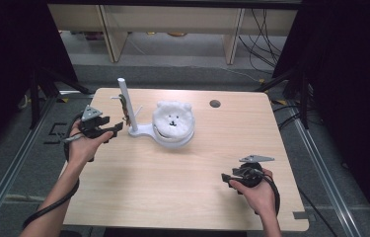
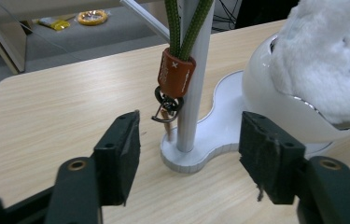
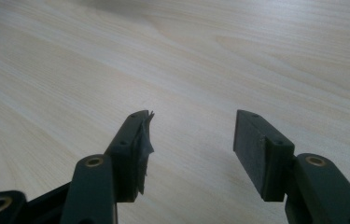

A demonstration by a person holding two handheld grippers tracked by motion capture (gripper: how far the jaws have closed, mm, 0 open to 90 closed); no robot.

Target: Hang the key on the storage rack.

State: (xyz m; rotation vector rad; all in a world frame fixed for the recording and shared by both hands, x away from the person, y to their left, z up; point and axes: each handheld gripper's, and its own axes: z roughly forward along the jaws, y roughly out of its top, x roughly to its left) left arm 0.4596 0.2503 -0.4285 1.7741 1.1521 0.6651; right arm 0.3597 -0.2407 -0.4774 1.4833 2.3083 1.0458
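Up close, green lanyard (image 2: 187, 23) hangs on post (image 2: 192, 107); brown sleeve (image 2: 176, 73), dark clip (image 2: 165, 103).

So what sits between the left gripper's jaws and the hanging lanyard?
Nothing: in the left gripper view, bare table separates the open left gripper from the lanyard on the white stand.
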